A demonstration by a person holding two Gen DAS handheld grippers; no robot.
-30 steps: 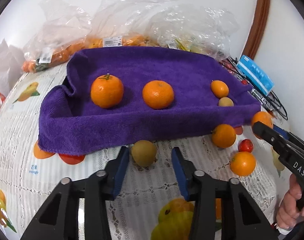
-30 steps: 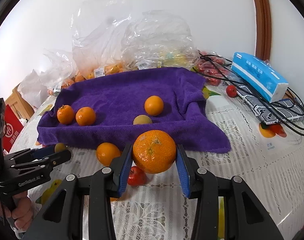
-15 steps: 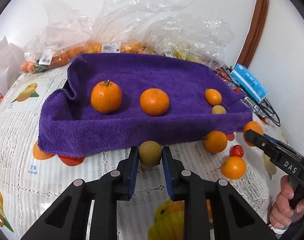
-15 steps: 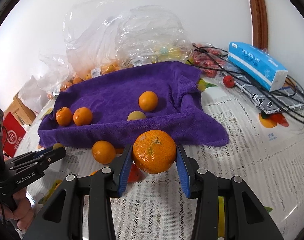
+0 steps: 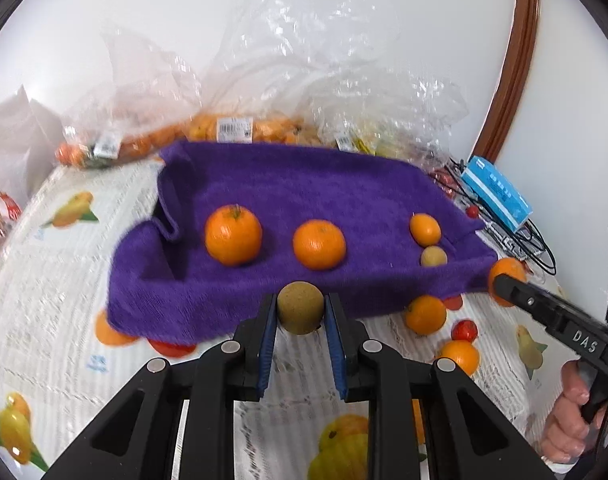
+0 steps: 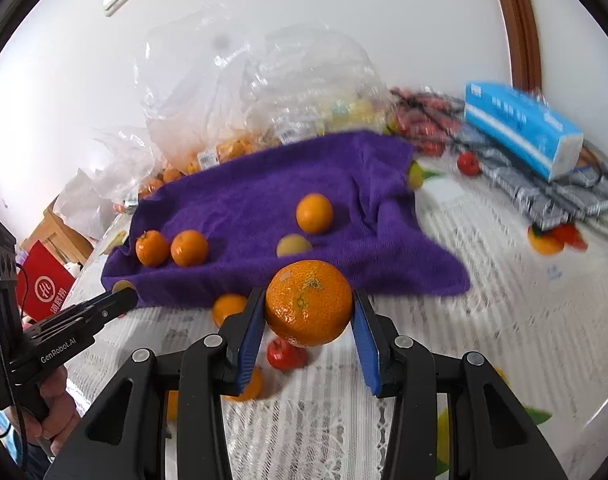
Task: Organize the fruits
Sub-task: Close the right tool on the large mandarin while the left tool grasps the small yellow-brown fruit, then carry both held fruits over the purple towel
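My left gripper (image 5: 299,312) is shut on a small brownish-green round fruit (image 5: 299,307), held just above the tablecloth in front of the purple towel (image 5: 287,184). On the towel lie two oranges (image 5: 233,234) (image 5: 319,244), a smaller orange (image 5: 424,229) and a small brownish fruit (image 5: 433,257). My right gripper (image 6: 308,312) is shut on a large orange (image 6: 308,303), lifted over the table near the towel's front edge (image 6: 344,280). Loose oranges (image 5: 424,314) (image 5: 460,356) and a red fruit (image 5: 464,330) lie on the cloth at the right.
Clear plastic bags of fruit (image 5: 263,92) stand behind the towel against the wall. A blue tissue pack (image 6: 520,130), cables and a dark packet (image 6: 552,196) lie at the right. A red box (image 6: 47,288) is off the table's left side. A hand (image 6: 51,404) holds the left gripper's handle.
My left gripper closed on the small brownish-green fruit and lifted it off the tablecloth toward the towel. The right gripper kept its orange and tilted a little.
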